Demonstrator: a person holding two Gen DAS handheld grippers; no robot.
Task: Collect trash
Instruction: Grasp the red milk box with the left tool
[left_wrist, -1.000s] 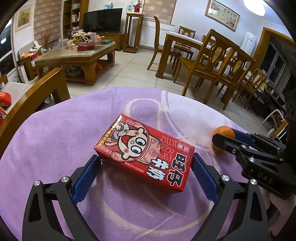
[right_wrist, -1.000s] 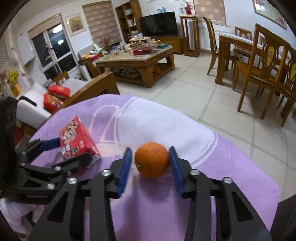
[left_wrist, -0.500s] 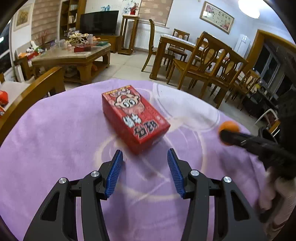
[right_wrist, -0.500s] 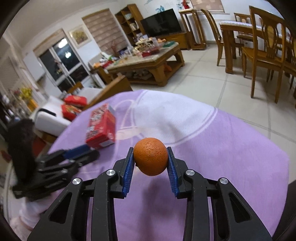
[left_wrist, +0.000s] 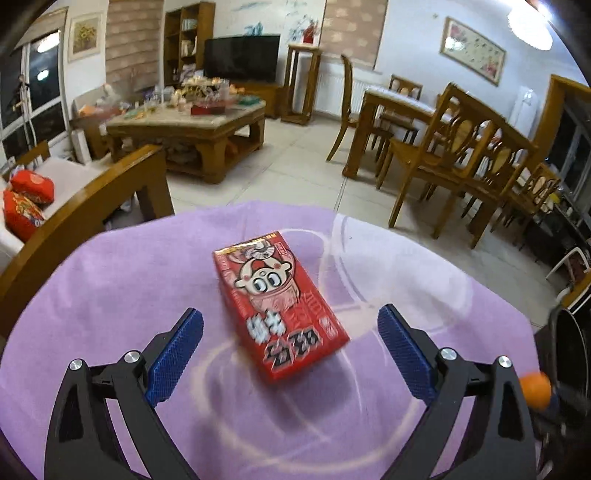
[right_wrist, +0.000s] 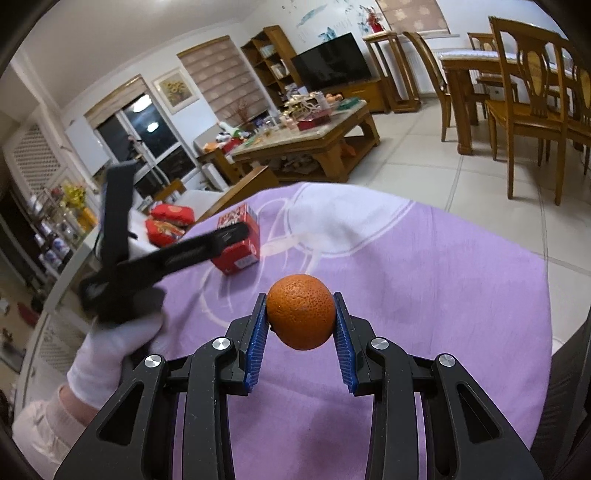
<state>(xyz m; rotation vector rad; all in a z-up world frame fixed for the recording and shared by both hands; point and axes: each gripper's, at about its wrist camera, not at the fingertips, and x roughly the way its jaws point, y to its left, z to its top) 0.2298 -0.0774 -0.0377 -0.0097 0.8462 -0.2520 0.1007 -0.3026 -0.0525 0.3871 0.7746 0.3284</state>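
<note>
spreading wide, the left gripper is opening its blue pads on either side of the red cartoon-printed cardboard carton, which is lying flat on the purple tablecloth with nothing pressing on it yet. the right gripper is pinching the round orange tangerine between its pads, lifted clear of the cloth. squaring the left pads to the carton's long sides before squeezing is looking like the cleanest grab, since it is sitting angled.

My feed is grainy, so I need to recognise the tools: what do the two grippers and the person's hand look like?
Both the left gripper and the right gripper are black frames with triangular cutouts, silver bolts and blue textured fingers. The left hand wears a white glove and a pale pink sleeve.
</note>
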